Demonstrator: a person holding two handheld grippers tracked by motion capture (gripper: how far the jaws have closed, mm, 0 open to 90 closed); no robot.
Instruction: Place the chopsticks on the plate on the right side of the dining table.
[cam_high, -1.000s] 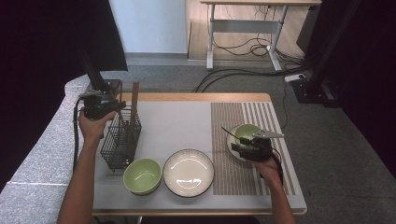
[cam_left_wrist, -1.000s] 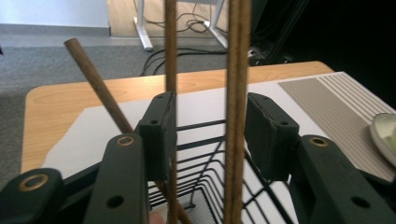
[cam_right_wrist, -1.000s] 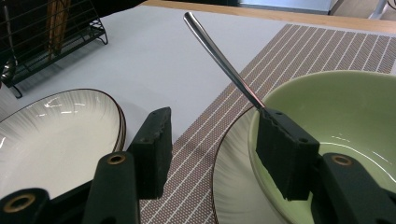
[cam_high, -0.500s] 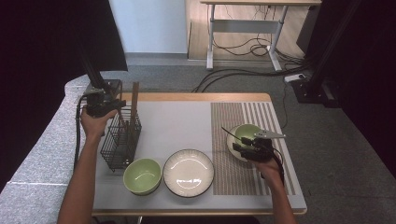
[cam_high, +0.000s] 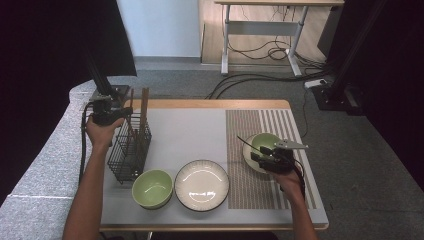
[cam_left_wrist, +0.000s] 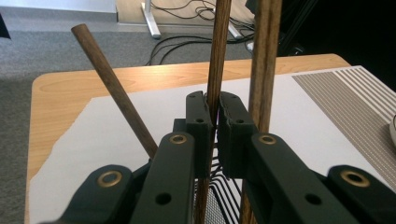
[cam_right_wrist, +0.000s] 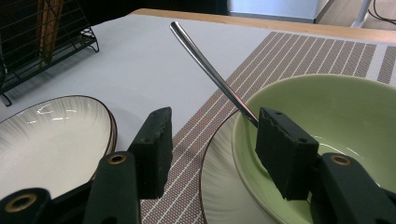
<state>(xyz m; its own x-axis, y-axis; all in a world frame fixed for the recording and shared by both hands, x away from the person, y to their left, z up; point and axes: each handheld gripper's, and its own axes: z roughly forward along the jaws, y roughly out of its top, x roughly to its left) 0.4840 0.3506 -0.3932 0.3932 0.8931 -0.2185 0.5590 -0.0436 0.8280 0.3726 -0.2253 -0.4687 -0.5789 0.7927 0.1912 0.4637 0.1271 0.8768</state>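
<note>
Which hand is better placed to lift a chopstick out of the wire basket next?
Left. The left gripper is already shut on a chopstick above the wire basket; the right gripper is open by the green bowl.

No readable text, label, brand, number or sign anywhere. Nothing printed or marked on the table (cam_high: 200, 125), only plain surfaces and a striped pattern without lettering.
</note>
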